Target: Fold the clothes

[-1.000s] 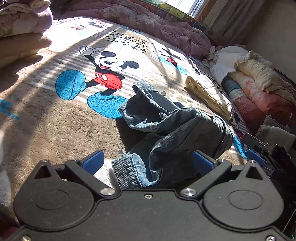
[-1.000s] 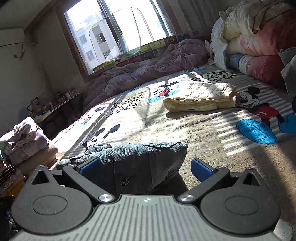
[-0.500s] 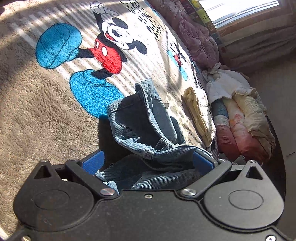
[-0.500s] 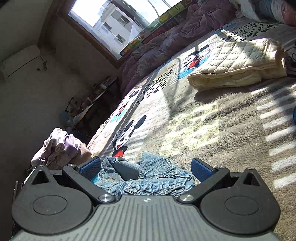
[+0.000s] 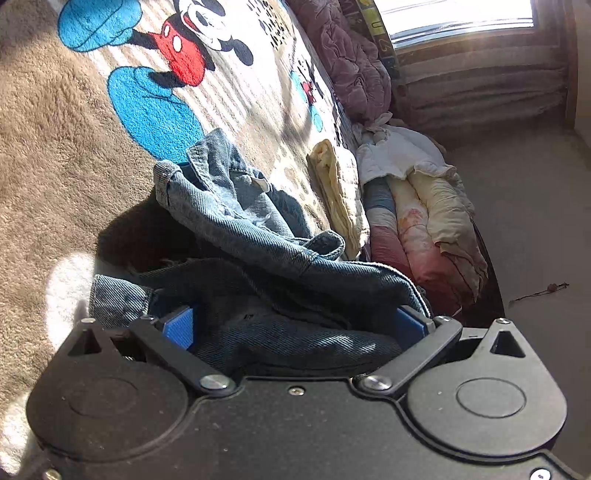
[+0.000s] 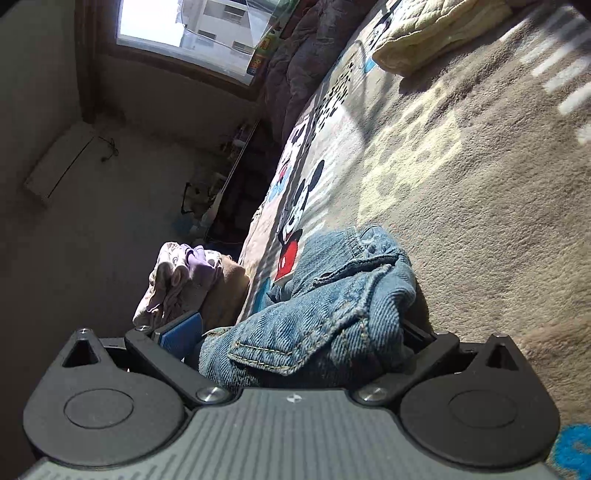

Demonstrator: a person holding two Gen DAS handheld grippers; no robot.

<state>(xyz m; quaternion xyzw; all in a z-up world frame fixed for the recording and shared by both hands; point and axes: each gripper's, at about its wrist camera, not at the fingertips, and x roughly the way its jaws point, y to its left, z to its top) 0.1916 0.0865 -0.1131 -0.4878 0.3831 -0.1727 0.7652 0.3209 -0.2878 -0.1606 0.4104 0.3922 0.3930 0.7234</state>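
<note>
Your left gripper (image 5: pixel 295 328) has its two blue pads spread wide, with a bunched fold of the denim garment (image 5: pixel 236 221) filling the gap between them; the cloth lies against the pads, but you cannot tell from this view whether they are pressing it. Your right gripper (image 6: pixel 295 332) is spread about as wide, and another thick wad of the same denim garment (image 6: pixel 332 306) sits between its pads, with a stitched pocket flap right at the near edge; its right pad is hidden behind the cloth, so a firm grip cannot be confirmed there either. The garment lies crumpled on the cartoon-mouse blanket (image 5: pixel 55 166), near your grippers, with its cuff and collar ends rising toward the far side. Beyond it, to the right in the left view, a folded cream quilted cloth (image 5: pixel 340 192) rests on the blanket, and just beside that stands a stack of rolled bedding (image 5: pixel 424 221). A purple comforter (image 5: pixel 354 62) lies along the far edge under the window (image 6: pixel 192 29). In the right view a pile of pale lilac clothes (image 6: pixel 184 277) sits off to the left.
</note>
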